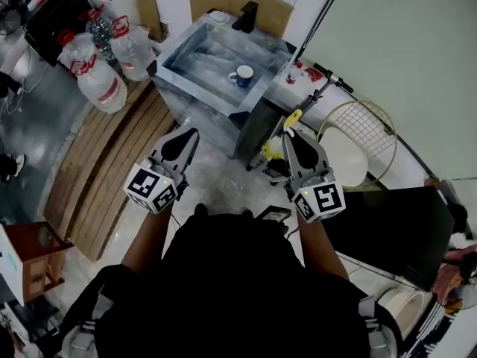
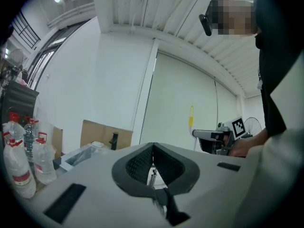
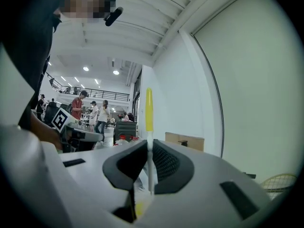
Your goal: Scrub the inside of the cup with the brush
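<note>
The brush [image 1: 292,118] is clamped by its thin handle between the jaws of the right gripper [image 1: 290,134]. Its yellow end is seen standing out past the tips toward 12 o'clock, and its pale bristles are tucked beside the gripper body at 7 o'clock. The jaws of the left gripper [image 1: 189,133] are pressed together, and nothing is held between them. The blue cup [image 1: 243,75] is found upright inside the steel sink [image 1: 170,51], at 12 o'clock in the head view and well apart from both grippers. Water bottles [image 1: 112,62] are stood at 10 o'clock, beside the sink.
</note>
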A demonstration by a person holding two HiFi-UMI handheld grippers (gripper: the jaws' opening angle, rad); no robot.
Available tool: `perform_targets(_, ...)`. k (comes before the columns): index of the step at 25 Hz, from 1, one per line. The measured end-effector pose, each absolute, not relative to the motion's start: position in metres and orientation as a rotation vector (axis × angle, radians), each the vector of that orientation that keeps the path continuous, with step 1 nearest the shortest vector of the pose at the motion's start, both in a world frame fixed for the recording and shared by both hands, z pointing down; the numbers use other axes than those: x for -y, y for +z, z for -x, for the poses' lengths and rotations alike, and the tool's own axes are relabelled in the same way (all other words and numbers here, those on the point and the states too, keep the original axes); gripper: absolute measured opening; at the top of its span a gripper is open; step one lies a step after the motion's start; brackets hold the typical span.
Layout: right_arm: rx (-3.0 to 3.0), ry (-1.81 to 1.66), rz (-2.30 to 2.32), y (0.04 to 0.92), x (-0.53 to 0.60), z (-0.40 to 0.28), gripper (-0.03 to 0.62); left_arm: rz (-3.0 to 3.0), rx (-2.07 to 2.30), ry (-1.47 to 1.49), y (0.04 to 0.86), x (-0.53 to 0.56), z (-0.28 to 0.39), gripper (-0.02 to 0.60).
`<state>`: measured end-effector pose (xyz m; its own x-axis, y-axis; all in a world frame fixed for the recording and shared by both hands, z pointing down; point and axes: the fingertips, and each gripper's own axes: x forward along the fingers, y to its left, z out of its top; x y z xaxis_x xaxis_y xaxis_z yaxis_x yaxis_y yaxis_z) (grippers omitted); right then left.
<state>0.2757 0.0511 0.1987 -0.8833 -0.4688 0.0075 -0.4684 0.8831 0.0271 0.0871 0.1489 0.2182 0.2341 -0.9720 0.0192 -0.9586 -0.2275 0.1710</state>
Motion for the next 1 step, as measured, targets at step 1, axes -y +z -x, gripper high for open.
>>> perform_targets(1, 3.034, -0.032, -0.757, 0.1993, -0.0534, -0.2771, 0.044, -2.353, 1.839, -0.13, 0.2196, -0.1499, -0.0895, 0.015)
